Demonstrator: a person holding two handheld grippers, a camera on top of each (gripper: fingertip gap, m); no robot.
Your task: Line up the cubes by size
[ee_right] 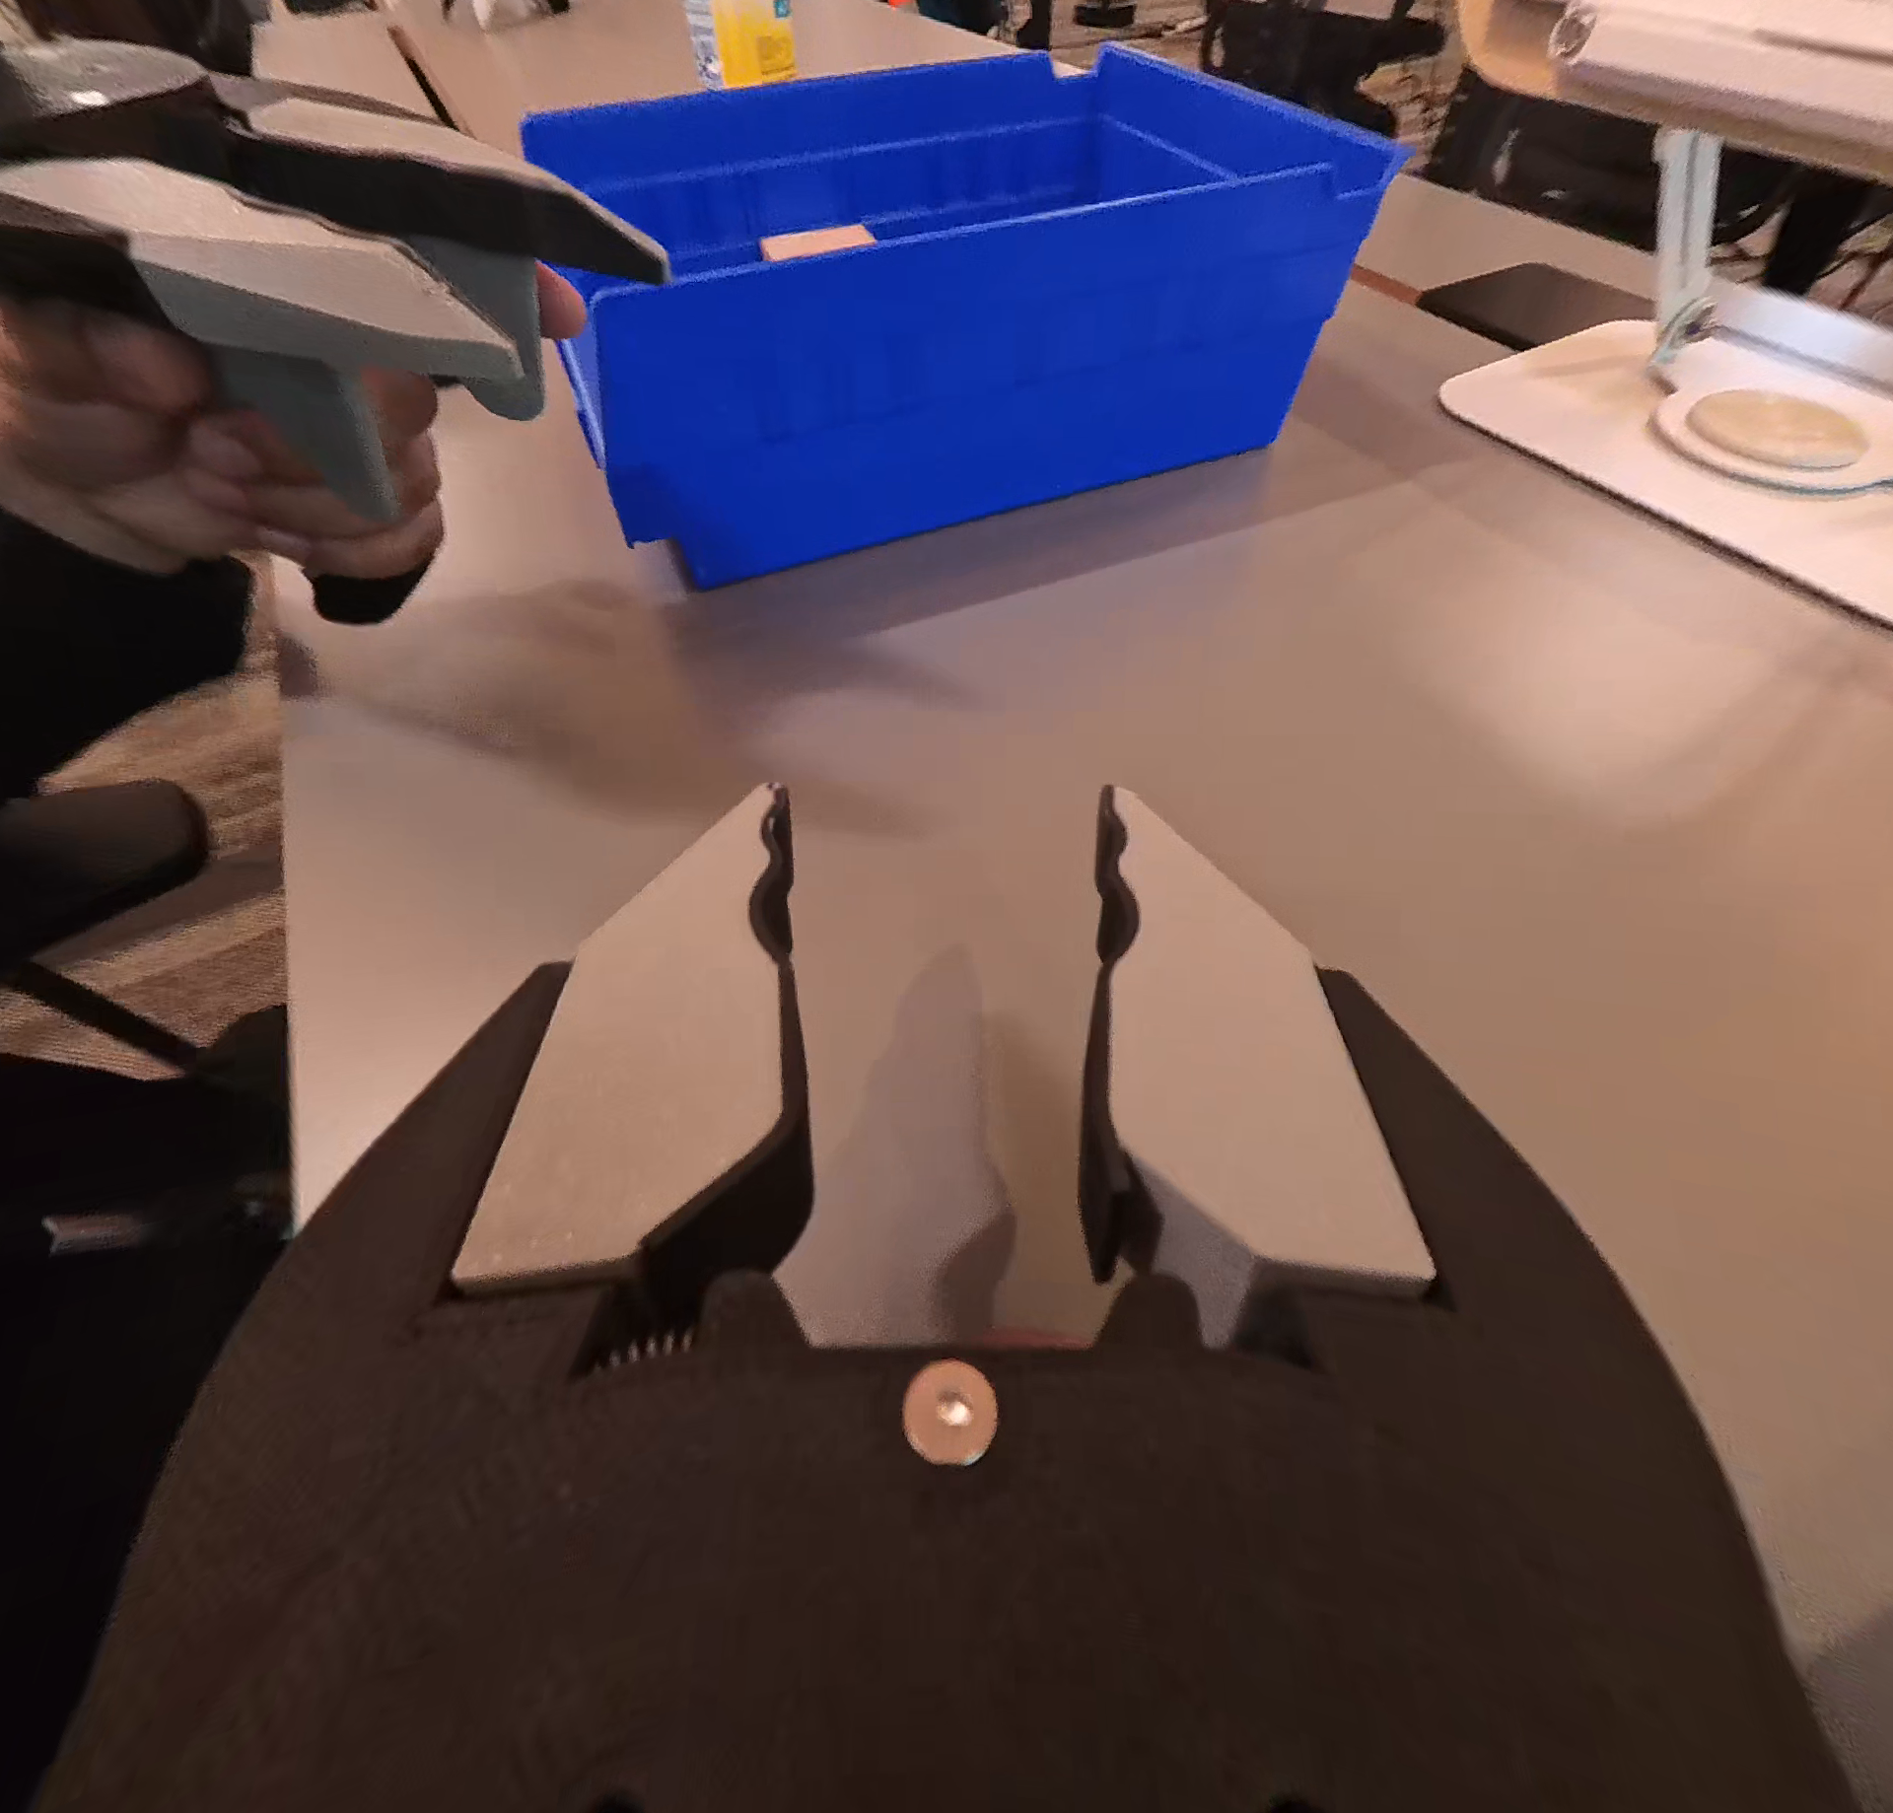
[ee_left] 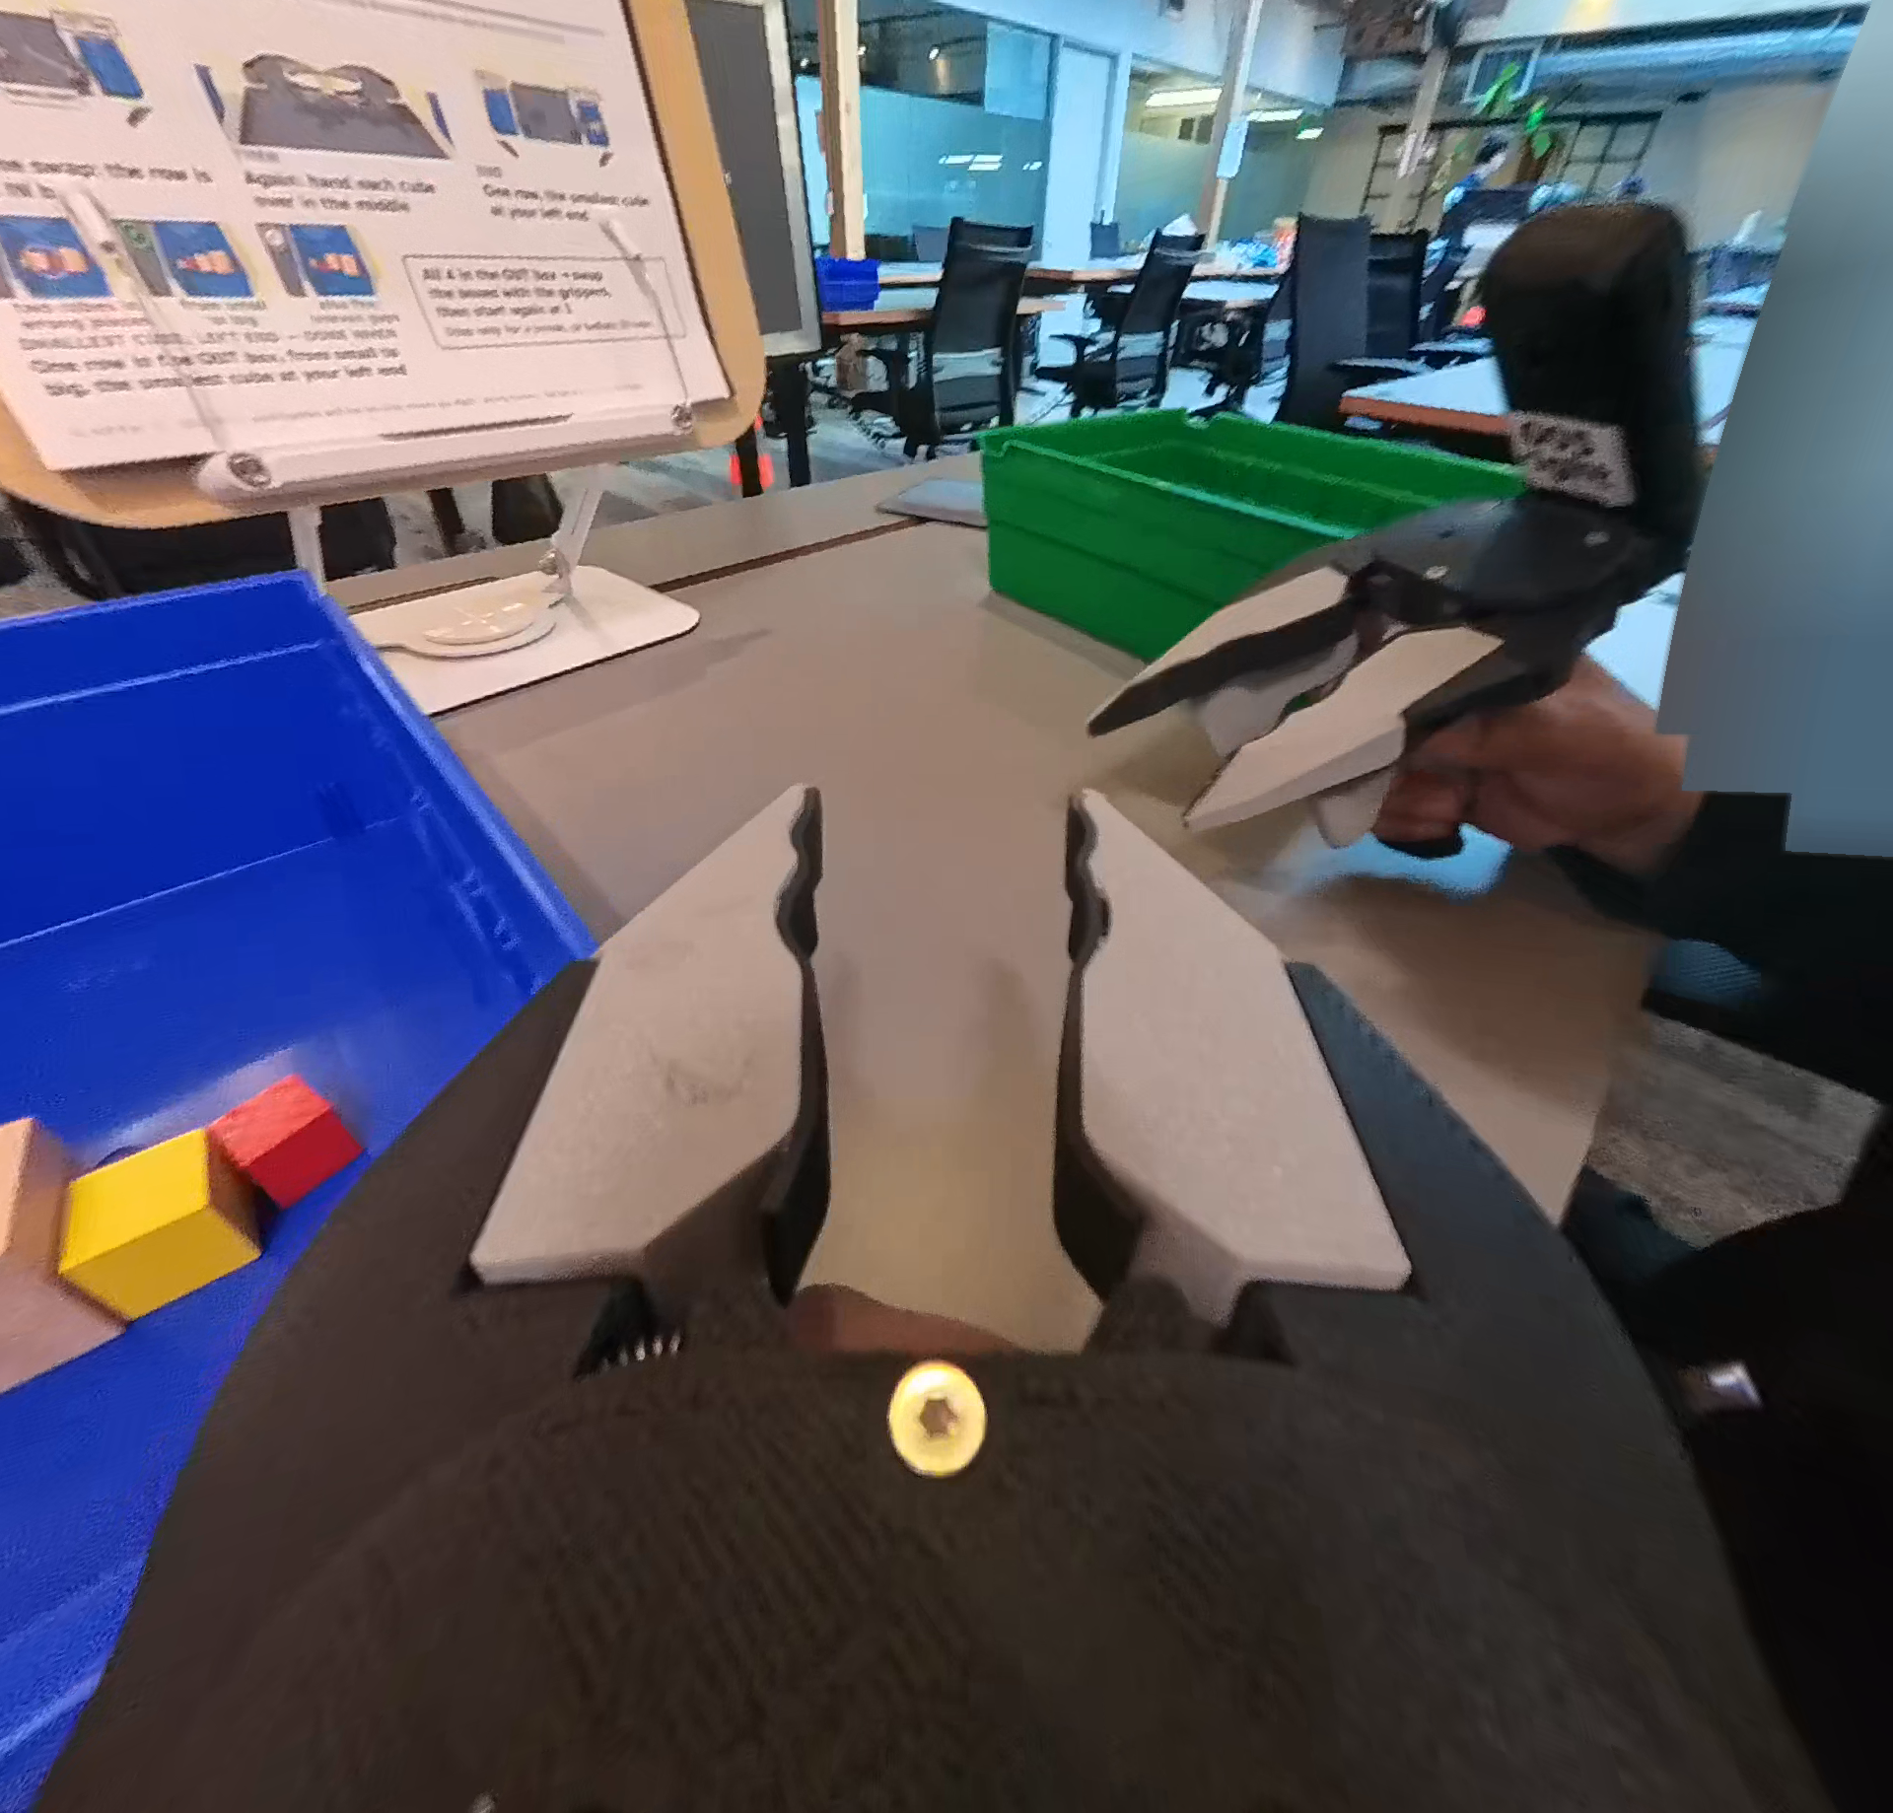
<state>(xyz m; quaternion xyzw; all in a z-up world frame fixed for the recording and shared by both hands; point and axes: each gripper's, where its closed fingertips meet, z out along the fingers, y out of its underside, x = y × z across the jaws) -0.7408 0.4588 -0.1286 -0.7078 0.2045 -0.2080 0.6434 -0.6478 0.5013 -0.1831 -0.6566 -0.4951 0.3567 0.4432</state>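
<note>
A blue bin [ee_left: 256, 842] stands at the left of the grey table [ee_left: 922, 699]. In it lie a red cube [ee_left: 287, 1136], a yellow cube [ee_left: 154, 1221] and a larger bare wood cube [ee_left: 31, 1252], close together. My left gripper [ee_left: 942, 822] is open and empty, above the table just right of the bin. My right gripper [ee_right: 942, 822] is open and empty over bare table, facing the blue bin [ee_right: 953, 381], where only the wood cube's top [ee_right: 816, 244] shows. The right gripper also shows in the left wrist view [ee_left: 1147, 770], the left gripper in the right wrist view [ee_right: 594, 330].
A green bin [ee_left: 1158, 524] stands at the far right of the table. A white stand [ee_left: 533, 627] holds an instruction sheet [ee_left: 307, 176] behind the blue bin. A carton [ee_right: 735, 2] stands beyond the blue bin. Office chairs and desks fill the background.
</note>
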